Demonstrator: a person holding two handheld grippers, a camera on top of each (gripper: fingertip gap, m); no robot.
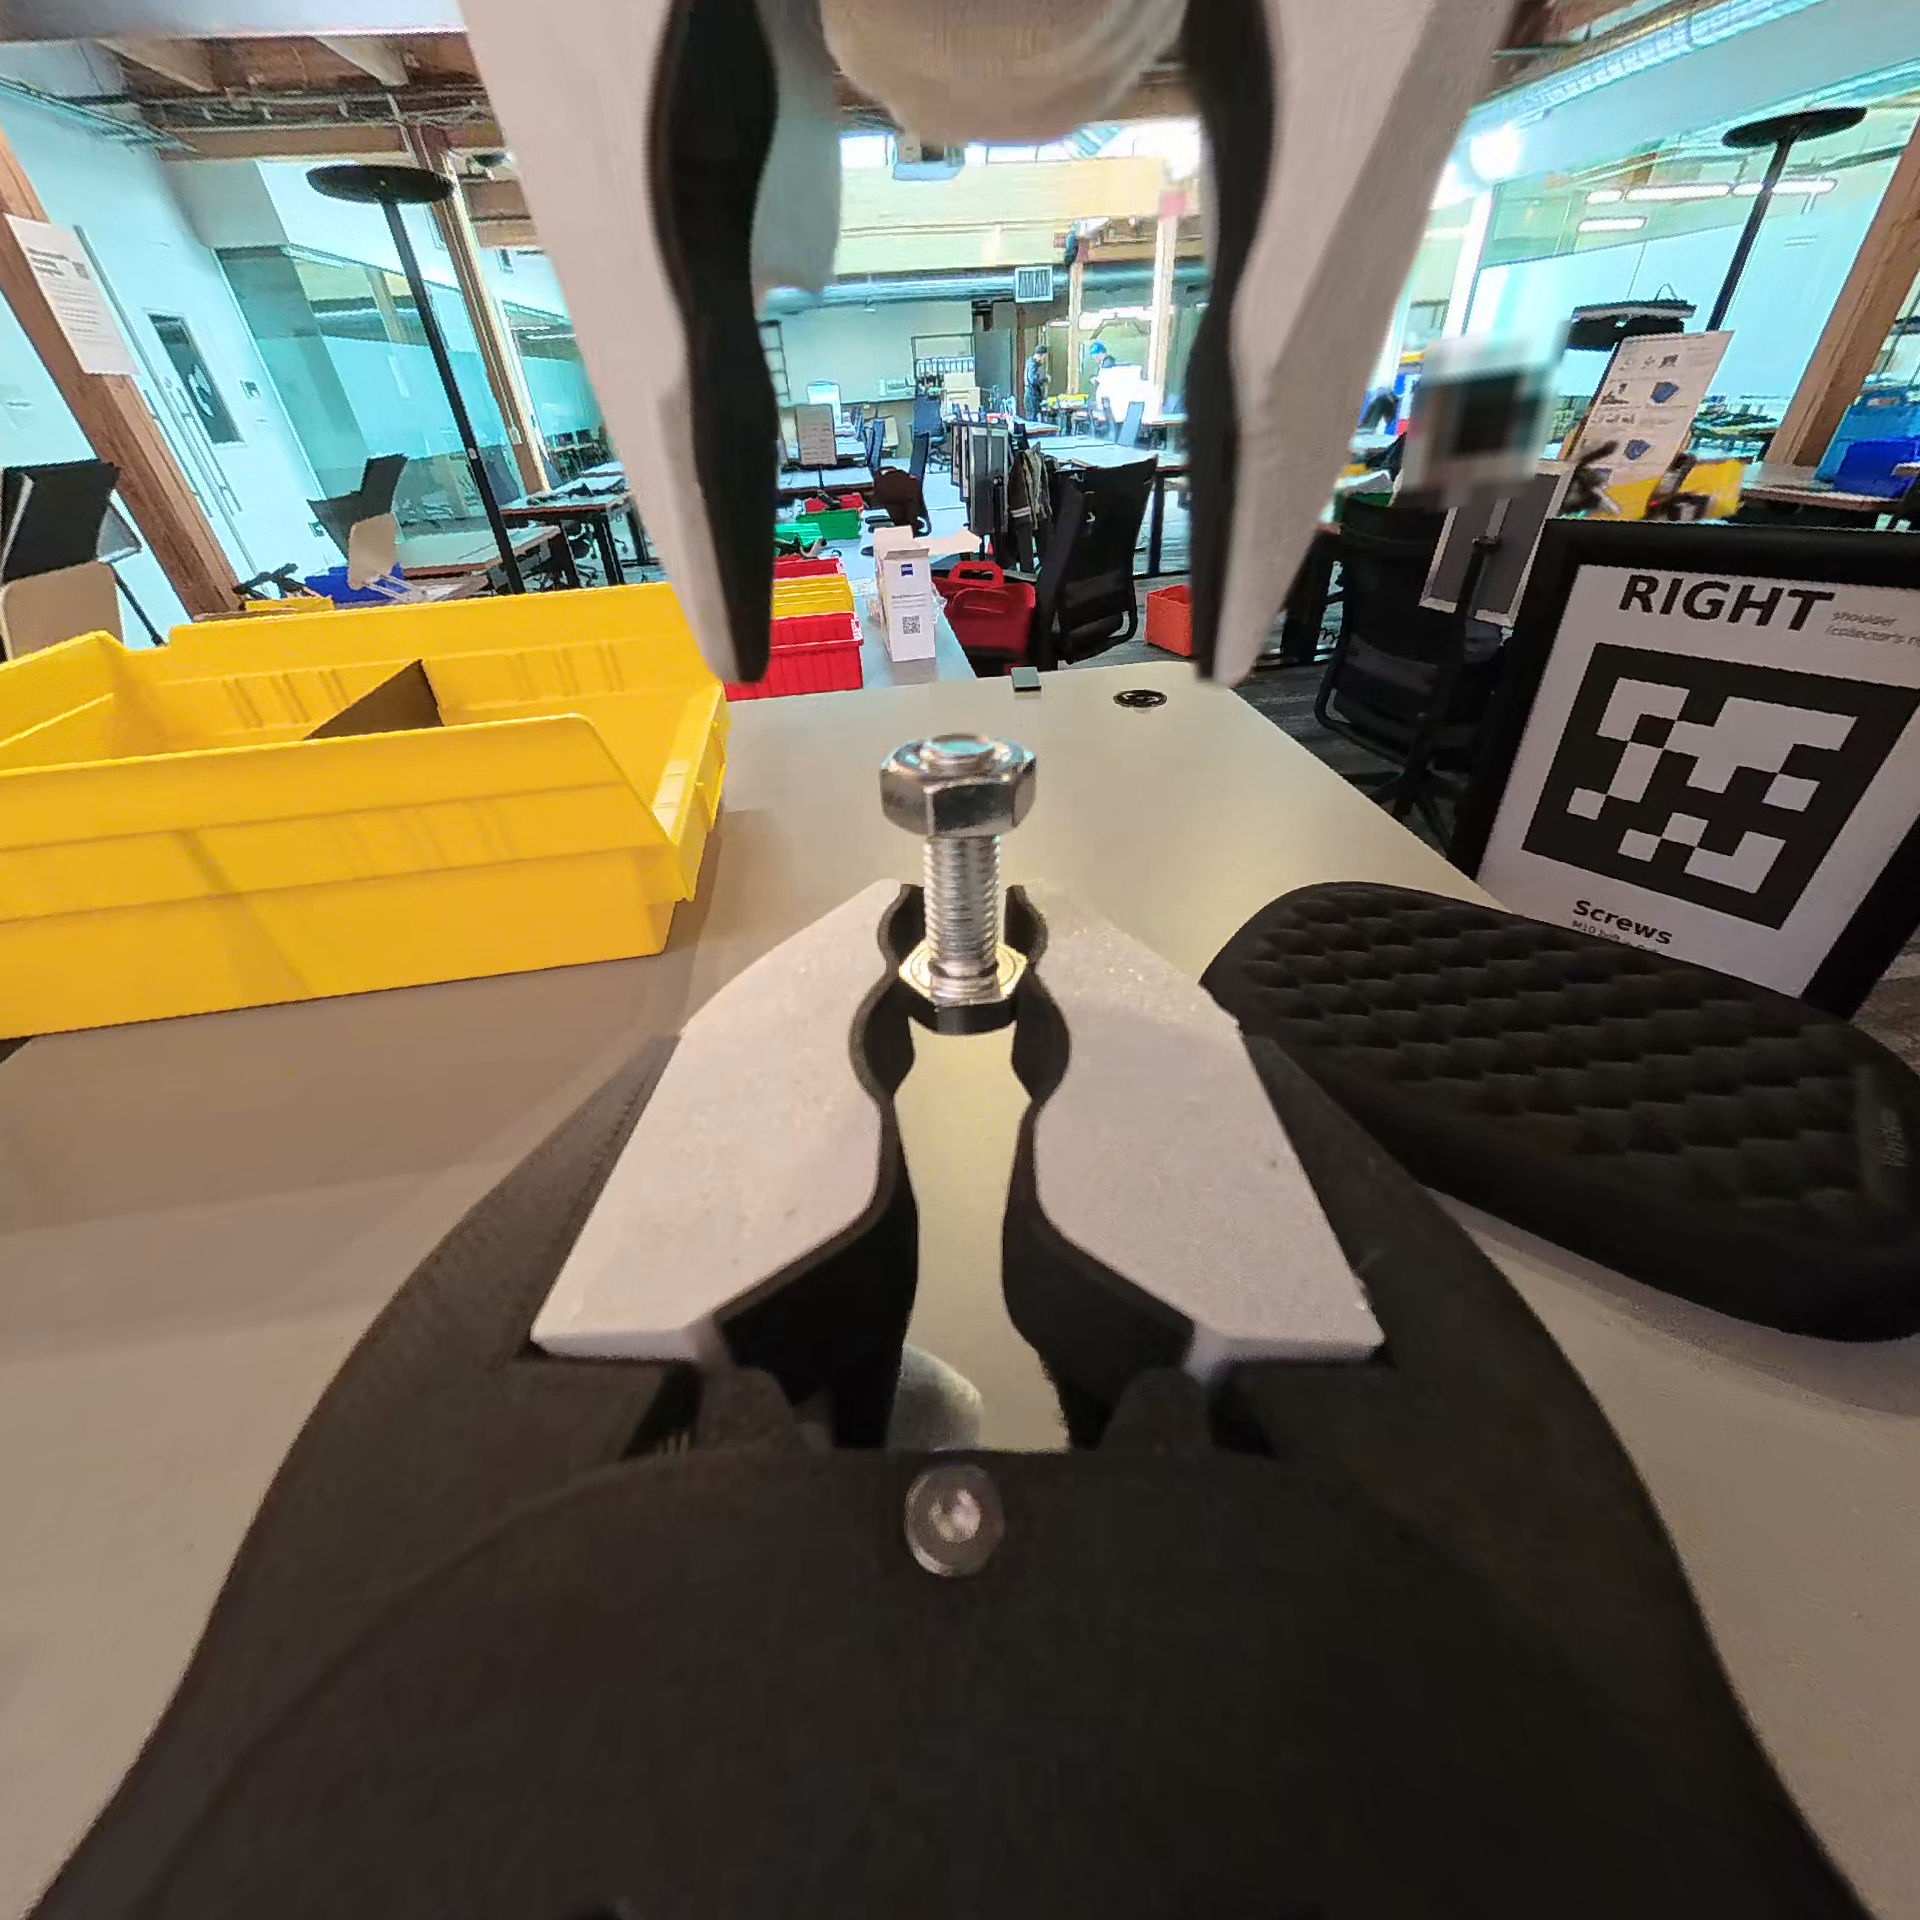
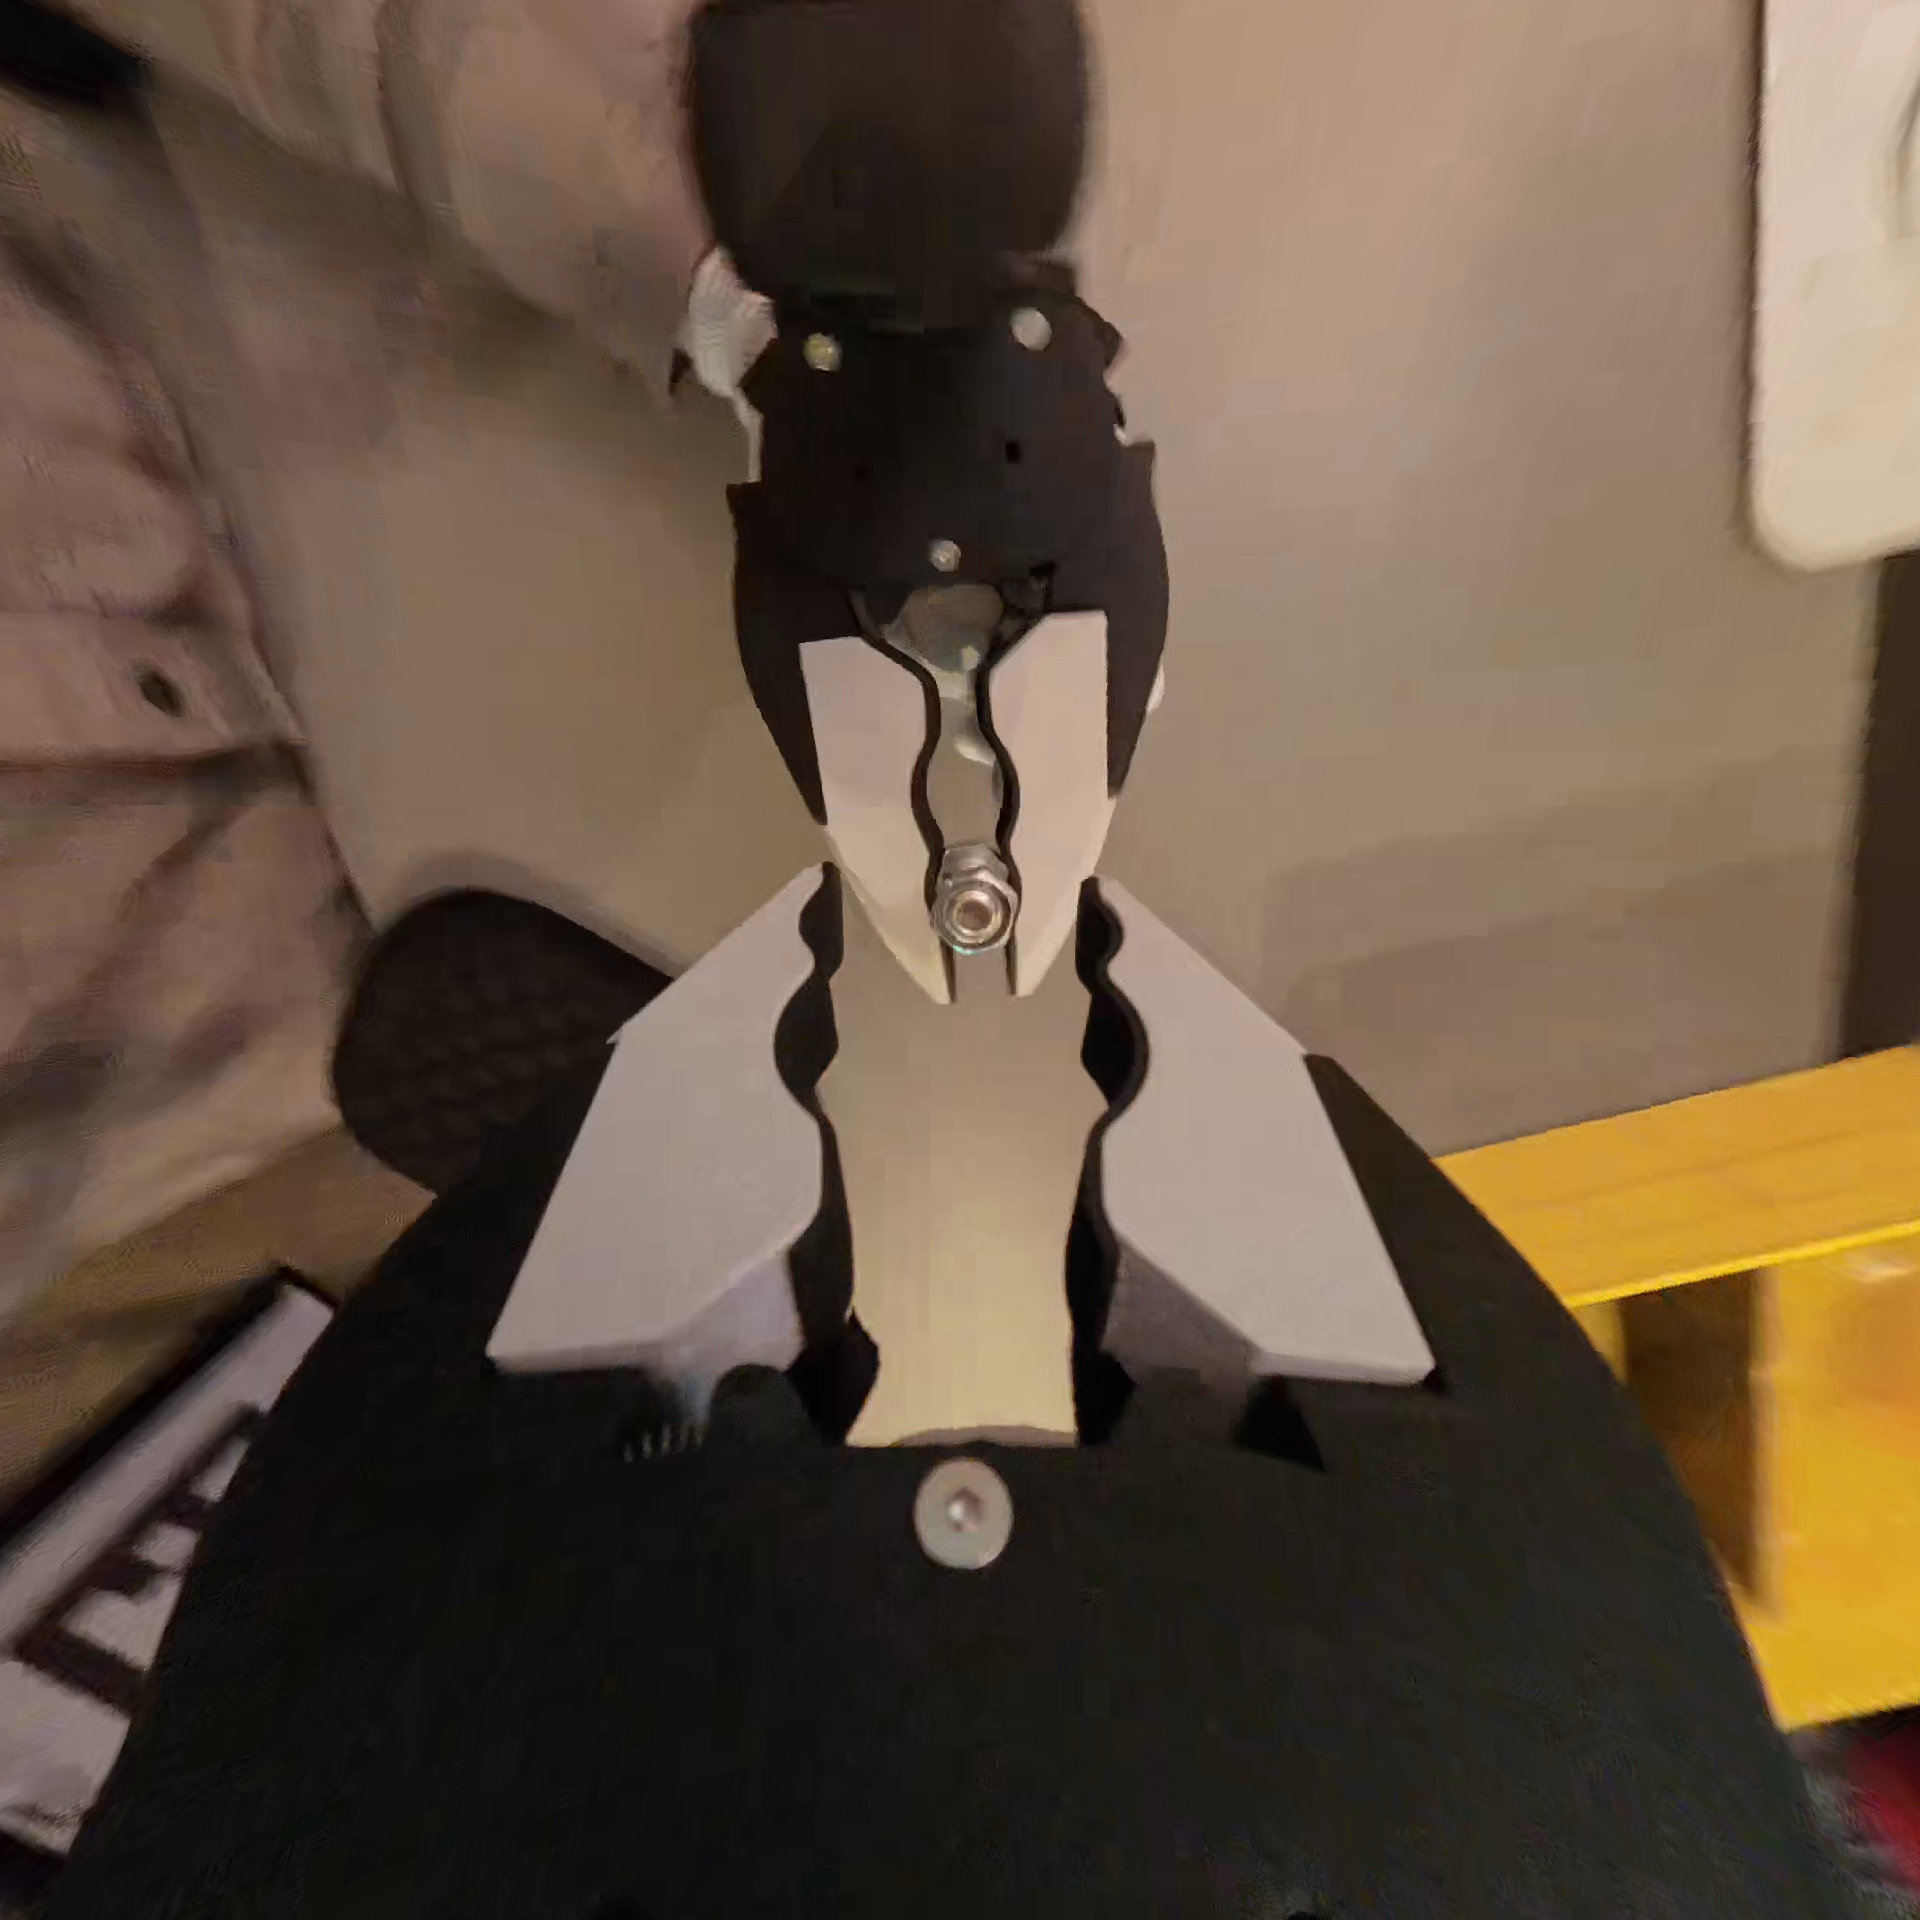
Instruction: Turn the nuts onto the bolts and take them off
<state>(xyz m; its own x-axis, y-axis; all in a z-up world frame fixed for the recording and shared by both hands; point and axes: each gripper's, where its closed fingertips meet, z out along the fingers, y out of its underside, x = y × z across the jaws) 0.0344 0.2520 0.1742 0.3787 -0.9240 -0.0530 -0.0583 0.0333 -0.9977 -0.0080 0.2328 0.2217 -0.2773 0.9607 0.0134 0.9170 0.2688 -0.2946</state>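
Bright, sharp left; dim, blurred right

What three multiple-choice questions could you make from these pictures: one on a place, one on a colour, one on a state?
1. Where is the nut on the bolt?
A near its top end
B at its bottom
C off it
2. What colour is the bin beside the bolt?
A red
B yellow
C blue
3. How is the right gripper?
A shut on the nut
B open above the nut
C out of view

Answers: A, the nut sits atop the upright bolt; B, its walls are yellow; B, its fingers stand apart over the nut.
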